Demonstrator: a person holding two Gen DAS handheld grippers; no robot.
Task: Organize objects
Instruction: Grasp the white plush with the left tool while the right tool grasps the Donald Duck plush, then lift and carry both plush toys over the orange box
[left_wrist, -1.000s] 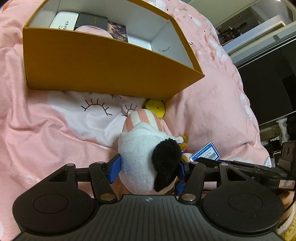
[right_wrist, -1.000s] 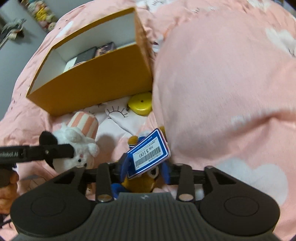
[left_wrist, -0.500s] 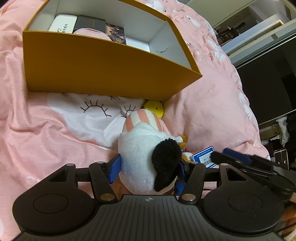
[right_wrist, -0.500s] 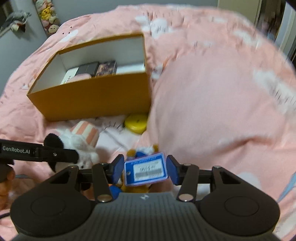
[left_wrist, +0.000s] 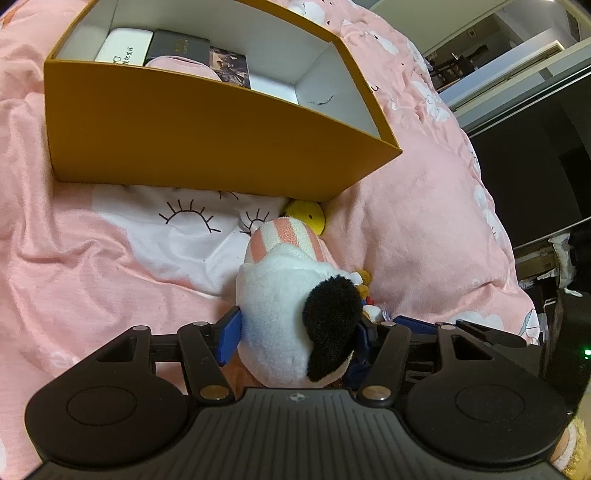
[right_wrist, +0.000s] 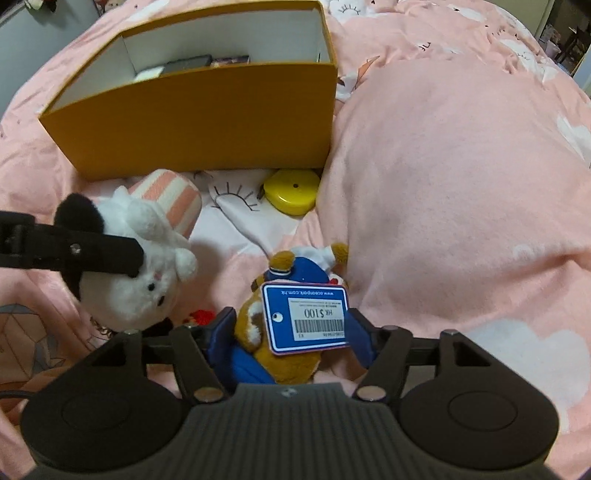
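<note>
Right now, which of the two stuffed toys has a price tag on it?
The brown toy in blue, between the right gripper's opening jaws; the white plush shows no tag.

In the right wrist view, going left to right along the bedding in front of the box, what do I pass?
White plush with the black ear → yellow round case → pink duvet mound. The brown plush with the blue price tag lies nearer, between the opening right gripper pads.
</note>
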